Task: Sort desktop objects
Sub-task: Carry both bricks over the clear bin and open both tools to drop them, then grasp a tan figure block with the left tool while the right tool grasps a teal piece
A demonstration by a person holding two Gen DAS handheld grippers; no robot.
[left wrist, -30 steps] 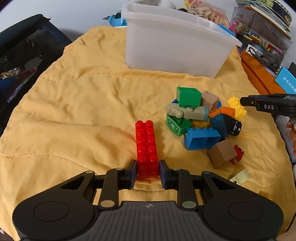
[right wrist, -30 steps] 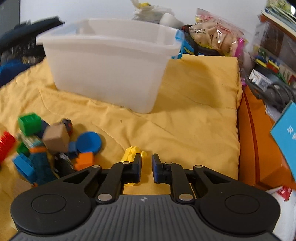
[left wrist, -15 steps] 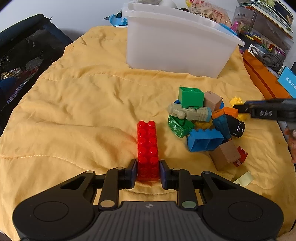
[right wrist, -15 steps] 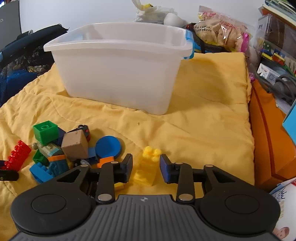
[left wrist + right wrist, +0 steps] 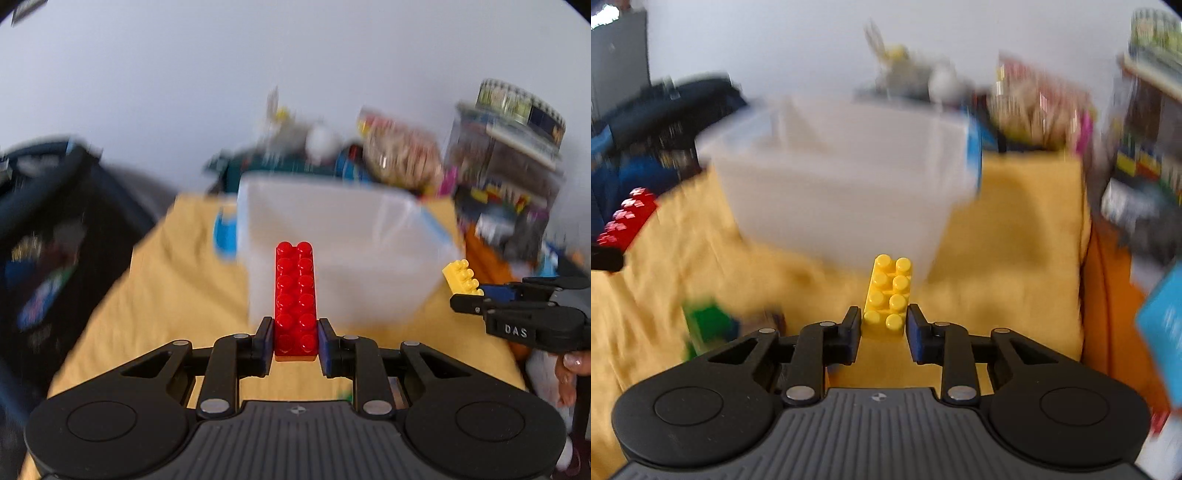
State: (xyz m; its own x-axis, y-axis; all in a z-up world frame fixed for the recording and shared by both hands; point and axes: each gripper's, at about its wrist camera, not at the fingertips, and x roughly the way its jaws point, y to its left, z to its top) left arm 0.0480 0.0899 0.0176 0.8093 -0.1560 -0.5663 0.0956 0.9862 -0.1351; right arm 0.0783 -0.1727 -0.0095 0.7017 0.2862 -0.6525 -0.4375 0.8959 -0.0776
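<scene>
My left gripper (image 5: 295, 345) is shut on a long red brick (image 5: 295, 295) and holds it up off the yellow cloth (image 5: 177, 266), in front of the white plastic bin (image 5: 351, 251). My right gripper (image 5: 882, 328) is shut on a yellow brick (image 5: 888, 295) and holds it raised before the same bin (image 5: 842, 184). The right gripper with its yellow brick (image 5: 461, 277) also shows at the right of the left wrist view. The red brick (image 5: 626, 221) shows at the left edge of the right wrist view. Both views are motion-blurred.
A blurred green block (image 5: 709, 321) from the toy pile lies low left in the right wrist view. A black bag (image 5: 55, 240) sits left of the cloth. Snack bags (image 5: 399, 151), boxes and books (image 5: 509, 155) crowd the back and right. An orange surface (image 5: 1115, 295) borders the cloth's right edge.
Both grippers have lifted off the cloth and tilted up toward the bin. The right gripper has closed on the yellow brick and raised it; the left has raised the red brick.
</scene>
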